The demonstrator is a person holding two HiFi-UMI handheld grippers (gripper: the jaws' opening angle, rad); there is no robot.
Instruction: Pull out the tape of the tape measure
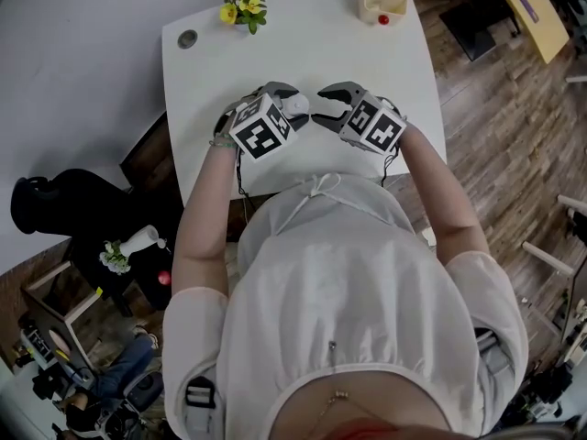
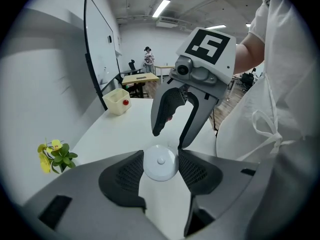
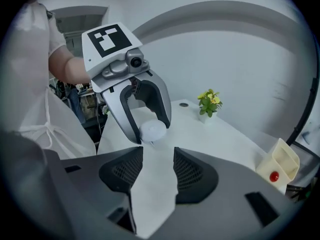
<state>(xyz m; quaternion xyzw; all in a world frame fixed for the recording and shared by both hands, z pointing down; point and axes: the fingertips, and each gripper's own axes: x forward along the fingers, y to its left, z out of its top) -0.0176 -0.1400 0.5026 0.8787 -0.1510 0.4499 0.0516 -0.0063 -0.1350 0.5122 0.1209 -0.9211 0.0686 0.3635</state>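
Note:
A small round white tape measure (image 1: 295, 106) is held just above the white table (image 1: 303, 44) near its front edge. My left gripper (image 1: 300, 108) is shut on it: in the left gripper view both pads press the sides of the tape measure (image 2: 160, 164). My right gripper (image 1: 317, 105) faces it from the right, jaws apart, tips right at the case. In the right gripper view the tape measure (image 3: 152, 130) sits just beyond the right gripper (image 3: 158, 171), and only table shows between the pads. No pulled-out tape is visible.
A pot of yellow flowers (image 1: 243, 9) stands at the table's far left, next to a round cable hole (image 1: 187, 38). A beige container (image 1: 383, 0) with a red ball (image 1: 383, 19) sits at the far right corner. The person's body is against the front edge.

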